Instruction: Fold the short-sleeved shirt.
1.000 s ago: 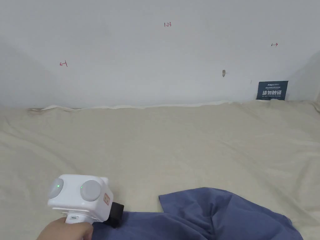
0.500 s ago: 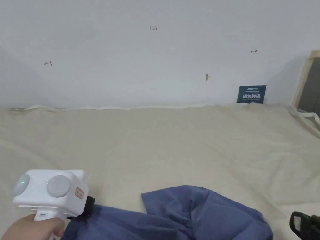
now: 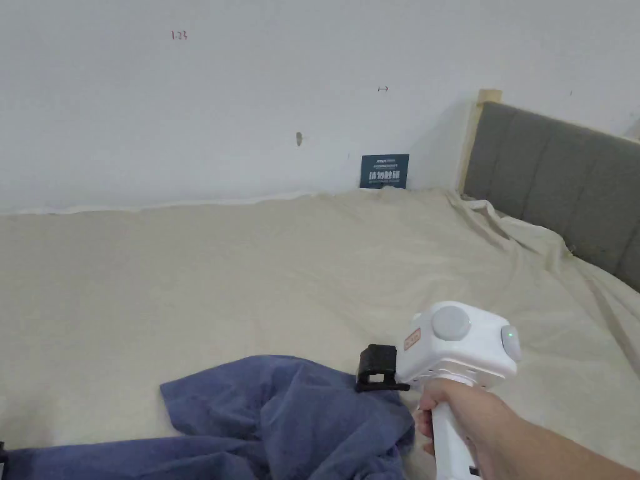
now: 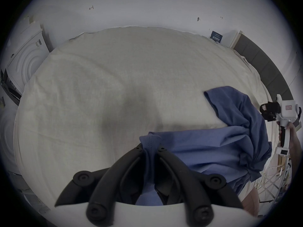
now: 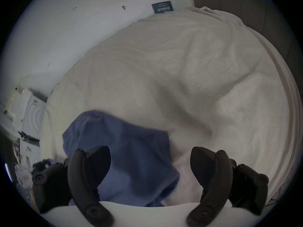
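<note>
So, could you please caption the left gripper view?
Left claw shut on the bunched blue shirt on a beige bed.

The shirt (image 3: 281, 425) is showing plain slate blue, with no pattern. The bed sheet (image 3: 219, 281) is appearing cream. The right tool (image 3: 377, 370) is showing black jaws on a white body; the left tool (image 4: 150, 148) is showing black jaws. The headboard (image 3: 550, 175) is appearing grey, the wall (image 3: 187, 112) white, the sign (image 3: 384, 171) dark blue.

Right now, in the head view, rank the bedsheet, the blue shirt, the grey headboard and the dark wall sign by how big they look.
1. Bedsheet, by far the largest.
2. Blue shirt, cut off by the frame's bottom edge.
3. Grey headboard, also cut off and farther away, so its place against the shirt is unsure.
4. Dark wall sign, smallest.
</note>
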Available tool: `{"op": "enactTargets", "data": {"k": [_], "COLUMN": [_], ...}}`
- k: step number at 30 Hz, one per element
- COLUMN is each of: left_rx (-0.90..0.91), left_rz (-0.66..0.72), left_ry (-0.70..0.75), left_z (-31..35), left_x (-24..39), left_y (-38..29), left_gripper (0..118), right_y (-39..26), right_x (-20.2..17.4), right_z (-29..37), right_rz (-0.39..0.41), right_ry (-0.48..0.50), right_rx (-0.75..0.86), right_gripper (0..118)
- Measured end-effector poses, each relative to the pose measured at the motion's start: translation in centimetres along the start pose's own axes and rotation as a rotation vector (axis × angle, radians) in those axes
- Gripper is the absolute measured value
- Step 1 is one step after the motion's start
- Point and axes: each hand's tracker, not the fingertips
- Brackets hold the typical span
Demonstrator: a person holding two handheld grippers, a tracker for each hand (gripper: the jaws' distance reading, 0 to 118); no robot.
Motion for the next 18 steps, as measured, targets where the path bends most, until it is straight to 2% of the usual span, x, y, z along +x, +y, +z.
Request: {"op": "enactTargets", "data": {"k": [2, 4, 6, 7, 8, 13, 18], "left_rx": [-0.025, -0.05, -0.063, -0.075, -0.08, -0.07, -0.006], "left_rz": [0.0, -0.016, -0.02, -0.02, -0.019, 0.007, 0.124], "left_ry": [0.006, 0.011, 0.013, 0.012, 0.012, -0.001, -0.092], "left_z": [-0.5, -0.9, -1.3, -1.5, -1.7, -1.7, 1.0], "left_x": [0.0, 0.0, 0.0, 0.0, 0.1, -0.3, -1.4], "left_y": [-0.3, -0.8, -1.2, -1.3, -1.4, -1.6, -1.1], "left_gripper": [10, 10, 10, 10, 10, 10, 9], "right_y": [0.3, 0.5, 0.4, 0.3, 0.3, 0.3, -0.1], "right_x": [-0.1, -0.4, -0.9, -1.2, -1.1, 1.1, 4.1], "right_z": [-0.8, -1.3, -2.1, -2.2, -2.0, 1.1, 7.0], "right_rz": [-0.031, -0.037, 0.01, 0.066, 0.083, 0.044, -0.125], "right_ry": [0.004, 0.033, -0.01, -0.123, -0.129, 0.081, 0.338], "right_rx": [0.013, 0.005, -0.06, -0.063, -0.042, 0.036, 0.121], "right_gripper": [90, 50, 8, 3, 3, 2, 2]}}
